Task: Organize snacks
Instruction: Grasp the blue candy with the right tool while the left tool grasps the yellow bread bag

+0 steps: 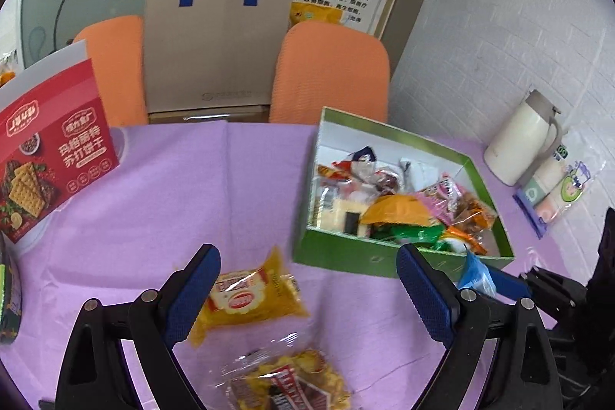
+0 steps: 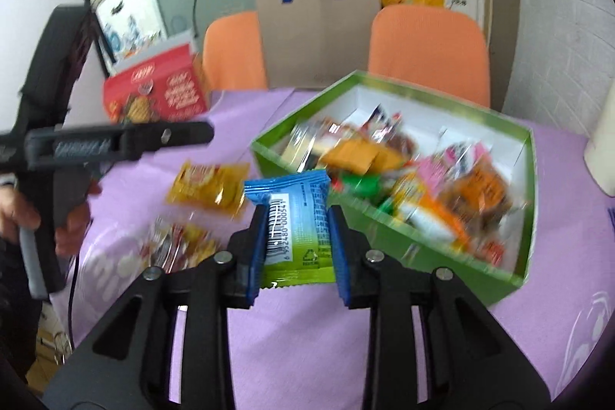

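My right gripper [image 2: 296, 237] pinched a blue-green snack packet [image 2: 298, 221] above the tabletop [image 2: 292, 341], just beside the green box [image 2: 399, 244]. My left gripper [image 1: 307, 291] stood spread over a yellow packet [image 1: 250, 298].

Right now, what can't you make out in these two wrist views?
- Right wrist view: the snacks in the green box are motion-blurred, so wrappers cannot be read.
- Left wrist view: the clear-wrapped snack is cut off by the bottom edge.
- Left wrist view: the blue packet is mostly hidden behind the left gripper finger.
- Right wrist view: the white jug is cut off at the right edge.
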